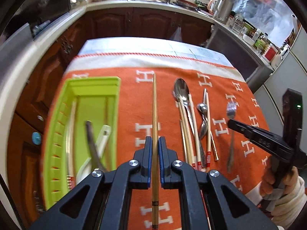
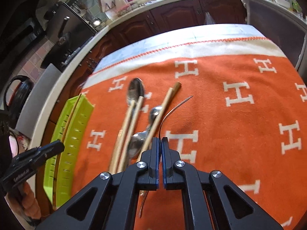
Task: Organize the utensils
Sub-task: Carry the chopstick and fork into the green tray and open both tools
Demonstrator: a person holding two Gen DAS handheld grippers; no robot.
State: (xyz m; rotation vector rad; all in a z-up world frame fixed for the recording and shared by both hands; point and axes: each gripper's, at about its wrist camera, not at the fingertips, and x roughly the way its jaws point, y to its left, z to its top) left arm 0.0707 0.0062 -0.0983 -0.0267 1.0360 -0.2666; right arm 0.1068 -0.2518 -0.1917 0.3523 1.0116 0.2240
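Left gripper (image 1: 155, 140): tilted downward, jaws clamped on a long wooden chopstick (image 1: 154, 115) above the orange blanket with white H letters (image 1: 134, 99).
Right gripper (image 2: 160, 143): tilted downward, jaws pinching a thin metal fork (image 2: 172, 108).
Lime-green plastic organizer tray (image 1: 57, 134): at the blanket's left edge, utensils inside.
Loose pile (image 1: 191, 118): spoons and chopsticks mid-blanket.

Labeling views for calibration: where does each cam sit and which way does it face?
Left wrist: on left claw, angled down at tray and chopstick it grips; right claw and a sleeve show.
Right wrist: on right claw, angled down at fork it grips; left claw shows.
Shared: cloth, tray, big spoon.
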